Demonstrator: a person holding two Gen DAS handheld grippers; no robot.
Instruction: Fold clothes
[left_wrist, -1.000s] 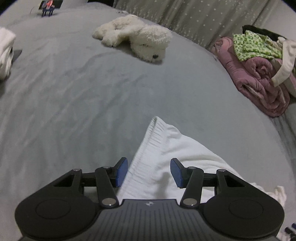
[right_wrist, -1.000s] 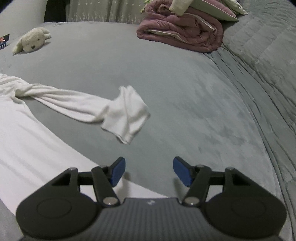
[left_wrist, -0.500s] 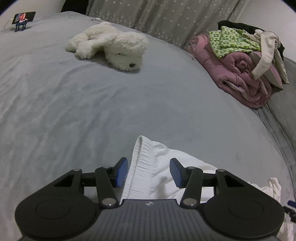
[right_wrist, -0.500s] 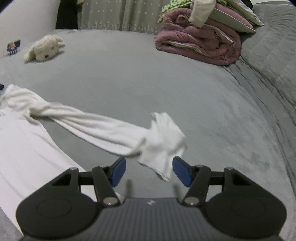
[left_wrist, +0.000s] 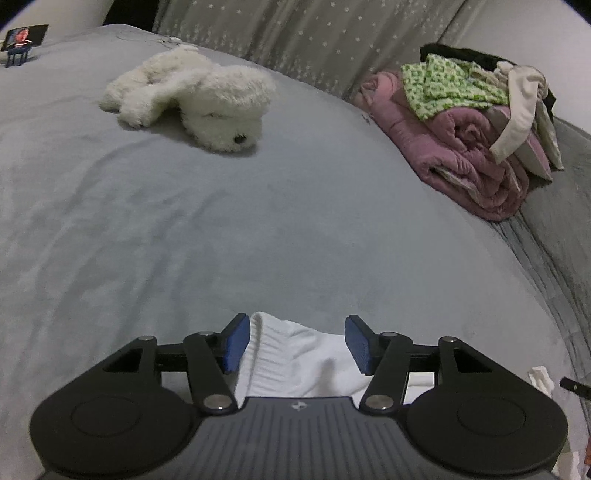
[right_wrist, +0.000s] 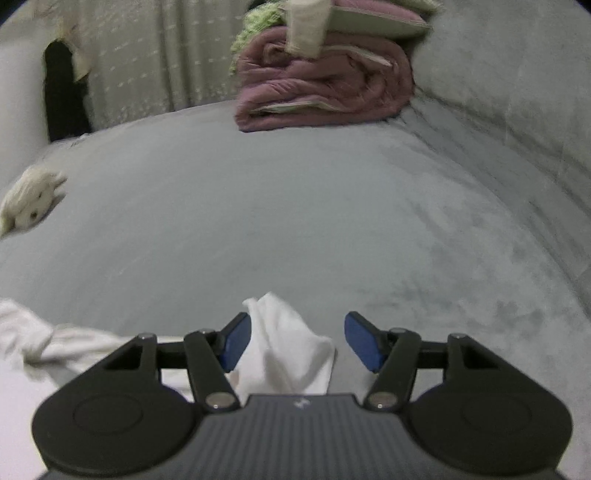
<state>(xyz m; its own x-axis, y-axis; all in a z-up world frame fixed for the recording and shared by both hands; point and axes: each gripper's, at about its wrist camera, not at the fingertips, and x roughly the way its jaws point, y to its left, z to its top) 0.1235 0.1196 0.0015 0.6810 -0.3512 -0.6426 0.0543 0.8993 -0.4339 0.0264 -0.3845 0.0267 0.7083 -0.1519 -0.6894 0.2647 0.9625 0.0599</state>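
A white garment lies on the grey bed. In the left wrist view its ribbed hem (left_wrist: 280, 354) sits between the open blue pads of my left gripper (left_wrist: 297, 345), without being clamped. In the right wrist view the sleeve's cuff (right_wrist: 284, 350) lies bunched between the open pads of my right gripper (right_wrist: 297, 341), and the rest of the sleeve (right_wrist: 55, 347) trails off to the left. The garment's body is mostly hidden under both grippers.
A white plush dog (left_wrist: 199, 99) lies at the far left of the bed (left_wrist: 258, 221). A rolled pink quilt (left_wrist: 461, 162) with green and cream clothes (left_wrist: 450, 85) on it sits at the far right, also in the right wrist view (right_wrist: 325, 85). A phone stand (left_wrist: 22, 40) is far left.
Both grippers have moved forward over the garment. The hem now sits between the left pads, and the sleeve cuff, first well ahead, now lies between the right pads. Both stayed open.
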